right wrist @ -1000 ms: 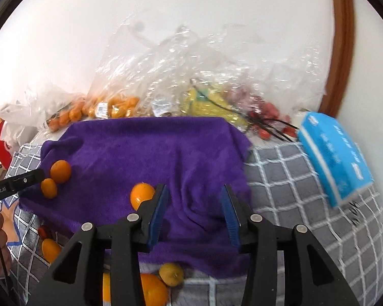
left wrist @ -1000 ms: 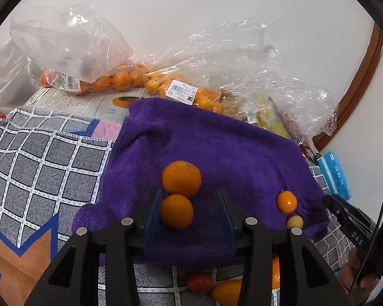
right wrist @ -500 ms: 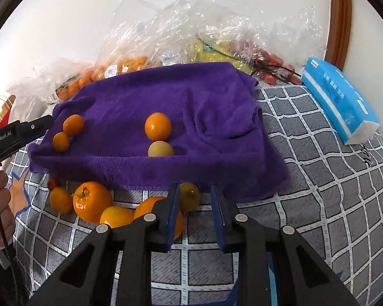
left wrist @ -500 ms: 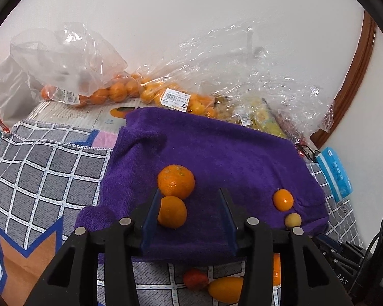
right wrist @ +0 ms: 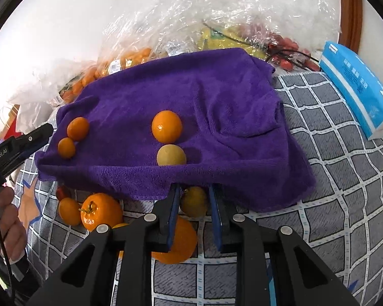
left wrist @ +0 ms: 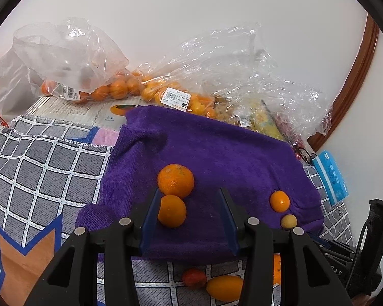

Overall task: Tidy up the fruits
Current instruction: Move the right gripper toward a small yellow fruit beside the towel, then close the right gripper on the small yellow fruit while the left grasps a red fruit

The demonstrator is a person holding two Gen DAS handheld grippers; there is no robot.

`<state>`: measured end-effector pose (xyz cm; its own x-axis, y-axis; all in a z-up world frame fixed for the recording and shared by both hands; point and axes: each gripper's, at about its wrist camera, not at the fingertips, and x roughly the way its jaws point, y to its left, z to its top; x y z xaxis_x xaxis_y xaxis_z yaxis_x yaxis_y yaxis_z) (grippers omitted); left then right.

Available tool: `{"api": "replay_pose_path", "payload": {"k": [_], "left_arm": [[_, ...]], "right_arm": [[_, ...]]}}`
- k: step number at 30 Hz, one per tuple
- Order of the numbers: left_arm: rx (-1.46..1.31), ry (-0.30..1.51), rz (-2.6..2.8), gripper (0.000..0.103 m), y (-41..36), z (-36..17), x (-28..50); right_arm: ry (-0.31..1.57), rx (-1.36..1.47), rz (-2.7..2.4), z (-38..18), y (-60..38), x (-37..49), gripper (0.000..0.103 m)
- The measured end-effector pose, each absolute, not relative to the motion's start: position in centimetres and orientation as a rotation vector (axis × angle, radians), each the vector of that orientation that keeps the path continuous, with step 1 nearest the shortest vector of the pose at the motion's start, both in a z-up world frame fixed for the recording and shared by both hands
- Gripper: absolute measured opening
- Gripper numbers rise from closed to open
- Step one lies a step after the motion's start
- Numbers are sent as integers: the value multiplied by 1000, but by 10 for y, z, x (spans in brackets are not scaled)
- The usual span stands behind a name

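Purple towel (right wrist: 191, 97) spread over the checked cloth (right wrist: 344, 168), soft and loose, so round fruit on it may roll. Four pieces sit on it: two oranges (left wrist: 175, 180) at the left, an orange and a yellowish fruit (right wrist: 171, 155) mid-near edge. Loose pile off the near edge. Right gripper (right wrist: 194, 199) clenched on a small yellow-green citrus (right wrist: 194, 201) there, pads on its sides; firm, light, smooth skin, so hold across the middle. Left gripper (left wrist: 189, 219) released, jaws straddling the smaller orange (left wrist: 171, 211) without gripping it.
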<state>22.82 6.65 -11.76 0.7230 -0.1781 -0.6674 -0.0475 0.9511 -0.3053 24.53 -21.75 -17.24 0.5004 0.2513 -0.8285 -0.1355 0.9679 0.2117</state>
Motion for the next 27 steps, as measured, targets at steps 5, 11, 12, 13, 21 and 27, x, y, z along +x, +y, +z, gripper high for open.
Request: {"api": "replay_pose_path", "payload": {"k": [5,11,12,13,21,27], "left_arm": [[-316,759,-78,44,66,-116,227],[-299,759,-78,44,62,-116,226],[-294,758,-76,44,61,-116,226],[-290,758,-73,44,61,-116,226],[-277,733,-71,44,63,-107,221],[-354,771,-155,44,67,-106,200]], "right_arm": [[963,103,146,-162,-239,226,23],[955,43,119,-174,-245,212,23],[951,34,123,-178,-243,210,25],[948,18,117,-182,-241,208,25],[836,-41,102,-171,-231,189,24],[804,-31,155,-166,-229,168,24]]}}
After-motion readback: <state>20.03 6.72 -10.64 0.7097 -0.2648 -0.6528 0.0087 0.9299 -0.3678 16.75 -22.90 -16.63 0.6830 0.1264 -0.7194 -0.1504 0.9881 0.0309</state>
